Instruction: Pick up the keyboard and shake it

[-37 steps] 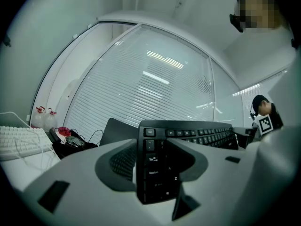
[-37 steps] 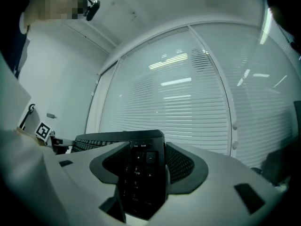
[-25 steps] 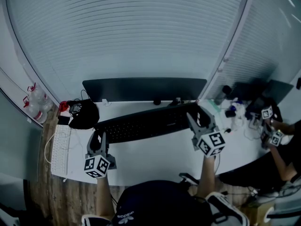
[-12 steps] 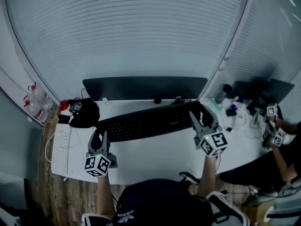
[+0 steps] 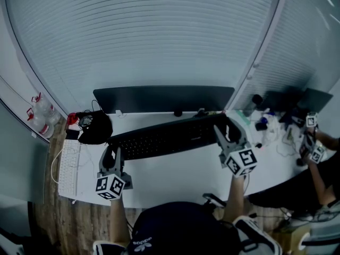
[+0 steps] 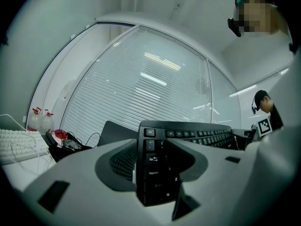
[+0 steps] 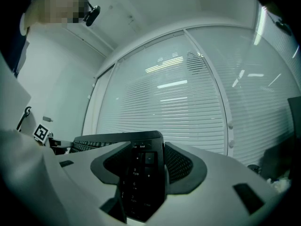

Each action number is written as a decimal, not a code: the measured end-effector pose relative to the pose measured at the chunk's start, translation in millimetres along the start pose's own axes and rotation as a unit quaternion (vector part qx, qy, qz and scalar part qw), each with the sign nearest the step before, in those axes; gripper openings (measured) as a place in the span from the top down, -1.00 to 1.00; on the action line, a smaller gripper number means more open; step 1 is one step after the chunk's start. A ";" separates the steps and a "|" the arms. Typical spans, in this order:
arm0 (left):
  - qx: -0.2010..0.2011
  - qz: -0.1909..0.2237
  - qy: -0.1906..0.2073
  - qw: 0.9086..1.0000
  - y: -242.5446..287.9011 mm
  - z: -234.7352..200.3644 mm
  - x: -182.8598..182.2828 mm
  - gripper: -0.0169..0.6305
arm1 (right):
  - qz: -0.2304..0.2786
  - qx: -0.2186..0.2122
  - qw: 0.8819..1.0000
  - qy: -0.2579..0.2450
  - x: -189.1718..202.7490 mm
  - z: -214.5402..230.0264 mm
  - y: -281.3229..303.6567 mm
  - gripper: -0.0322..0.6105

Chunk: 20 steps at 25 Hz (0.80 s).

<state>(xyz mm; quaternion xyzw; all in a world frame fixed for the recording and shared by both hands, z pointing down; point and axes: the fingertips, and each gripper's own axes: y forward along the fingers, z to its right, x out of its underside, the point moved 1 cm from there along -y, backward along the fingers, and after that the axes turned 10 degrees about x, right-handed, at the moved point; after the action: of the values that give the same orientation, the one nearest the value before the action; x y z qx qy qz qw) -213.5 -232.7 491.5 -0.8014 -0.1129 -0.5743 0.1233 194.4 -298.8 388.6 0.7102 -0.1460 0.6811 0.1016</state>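
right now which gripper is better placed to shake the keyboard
Neither alone: the left gripper is shut on the Esc end of the black keyboard, the right gripper on its numpad end, so shake with both.

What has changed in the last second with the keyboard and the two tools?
The right tool and its end of the keyboard shifted slightly to the right. The left tool kept its place. Both tools stay shut on the keyboard.

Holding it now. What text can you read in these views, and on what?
"Esc": corner key of the keyboard, left gripper view.
"Tab": lower key on that end.
"9 PgUp": number-pad key, right gripper view.
Other keys and the cap's print: too small to read.
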 end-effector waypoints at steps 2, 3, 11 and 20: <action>-0.001 0.000 0.001 1.000 -0.5 0.4 -1.2 0.34 | 0.000 -0.001 1.000 -0.001 -1.0 -0.2 -0.2 0.23; -0.001 0.001 0.001 1.000 -0.5 1.1 -1.5 0.34 | 0.000 -0.002 1.000 0.000 -0.6 0.3 -0.3 0.23; -0.002 0.001 0.004 1.000 -0.4 1.3 -2.4 0.34 | 0.001 -0.002 1.000 -0.001 0.3 0.2 -0.6 0.23; -0.001 0.003 0.006 1.000 0.1 1.5 -4.2 0.34 | -0.002 0.005 1.000 -0.006 1.6 2.1 -0.1 0.23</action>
<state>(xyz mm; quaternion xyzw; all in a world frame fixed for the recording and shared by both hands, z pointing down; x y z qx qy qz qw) -213.4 -232.5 487.0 -0.7986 -0.1094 -0.5786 0.1246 196.5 -299.5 390.1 0.7153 -0.1415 0.6772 0.0984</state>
